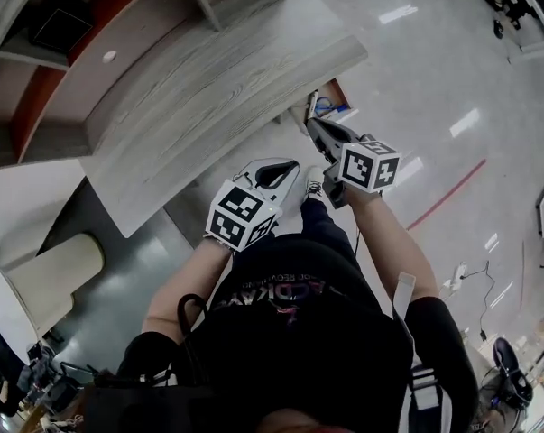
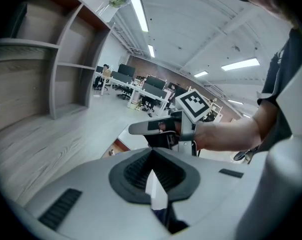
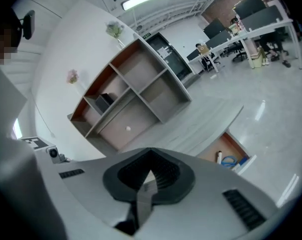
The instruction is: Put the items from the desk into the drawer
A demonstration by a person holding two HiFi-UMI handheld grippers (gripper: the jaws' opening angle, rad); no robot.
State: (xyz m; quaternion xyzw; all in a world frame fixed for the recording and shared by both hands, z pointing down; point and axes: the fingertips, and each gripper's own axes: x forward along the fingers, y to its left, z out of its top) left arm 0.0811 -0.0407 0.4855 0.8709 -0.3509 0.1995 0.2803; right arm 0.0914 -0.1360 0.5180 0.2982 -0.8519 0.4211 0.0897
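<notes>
Where wood-grain desk (image 1: 208, 88) ends, drawer (image 3: 231, 146) open; glossy floor (image 1: 434, 61).

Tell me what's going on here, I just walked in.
A person stands at a curved grey wood-grain desk with a grey two-jaw gripper in each hand. The left gripper and the right gripper are both shut with nothing between their jaws, held off the desk. The visible desk top is bare. The orange-lined drawer stands open with a few small items in it, among them a blue looped item.
</notes>
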